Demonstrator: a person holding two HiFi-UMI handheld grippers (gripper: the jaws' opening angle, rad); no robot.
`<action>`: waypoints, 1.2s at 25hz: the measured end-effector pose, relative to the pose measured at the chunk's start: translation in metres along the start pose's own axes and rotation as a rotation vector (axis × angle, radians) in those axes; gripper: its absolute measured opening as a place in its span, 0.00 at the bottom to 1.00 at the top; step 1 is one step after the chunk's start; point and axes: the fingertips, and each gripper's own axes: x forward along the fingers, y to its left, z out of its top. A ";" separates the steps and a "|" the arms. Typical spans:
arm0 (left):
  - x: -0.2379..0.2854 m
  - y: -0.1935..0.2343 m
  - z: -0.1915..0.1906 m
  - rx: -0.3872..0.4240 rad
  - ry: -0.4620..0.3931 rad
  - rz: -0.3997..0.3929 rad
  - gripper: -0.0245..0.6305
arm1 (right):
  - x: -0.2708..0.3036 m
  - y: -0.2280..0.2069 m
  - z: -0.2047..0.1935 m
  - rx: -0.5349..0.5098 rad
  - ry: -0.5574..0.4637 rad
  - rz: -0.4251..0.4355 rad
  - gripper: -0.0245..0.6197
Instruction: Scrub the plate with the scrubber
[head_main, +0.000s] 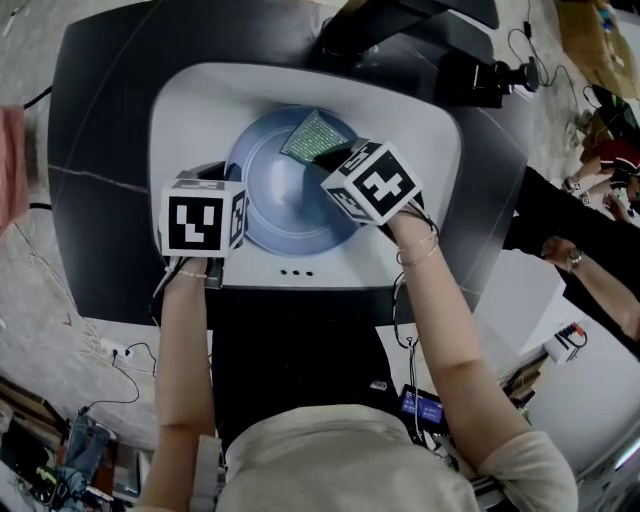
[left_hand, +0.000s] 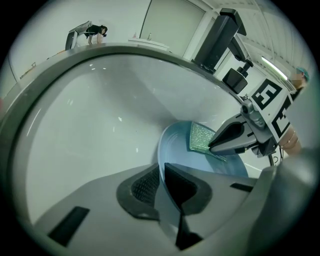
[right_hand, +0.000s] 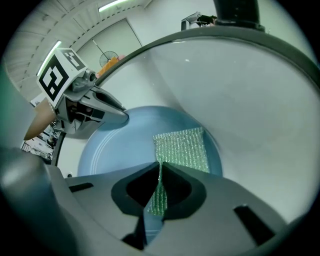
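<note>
In the head view, the blue plate (head_main: 285, 205) lies face up in a white basin (head_main: 420, 130) set into the dark worktop (head_main: 100, 150), just left of the frame's middle. The left tool (head_main: 228, 185) is at the plate's left rim. The right tool (head_main: 335, 155) reaches in from the right with the green scrubber (head_main: 315, 133) against the plate's upper rim. The scrubber's long axis runs from the tool toward the upper left.

In the left gripper view, the left tool (left_hand: 162, 187) is closed on the plate's (left_hand: 175, 150) near rim, which stands edge-on between the pads at lower centre. The plate seems tilted up toward the camera, though I cannot tell whether its far edge rests on the basin (left_hand: 100, 120). The scrubber (left_hand: 201, 137) and the right tool (left_hand: 215, 145) sit at right of centre. With only one rim clamped, I judge that a hard push could pivot the plate or slide it on the smooth basin.

In the right gripper view, the right tool (right_hand: 160, 192) is pinched shut on the scrubber's (right_hand: 182, 147) near edge. The pad lies flat on the plate (right_hand: 115, 150) and points up and right from the tool toward the far rim. The left tool (right_hand: 125, 117) enters at the upper left. Held by such a thin strip, the mesh could fold or pull free under a stroke. Pressing too low could also put the tool tips on the plate.
</note>
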 end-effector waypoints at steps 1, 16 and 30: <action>0.001 0.000 0.000 0.000 -0.001 0.000 0.11 | -0.001 0.001 -0.003 0.007 0.009 0.004 0.09; 0.001 0.000 0.003 0.002 -0.009 0.009 0.11 | -0.018 0.060 -0.041 -0.060 0.110 0.149 0.09; -0.005 0.001 0.000 -0.014 -0.006 0.042 0.11 | -0.009 0.120 -0.019 -0.146 0.060 0.299 0.09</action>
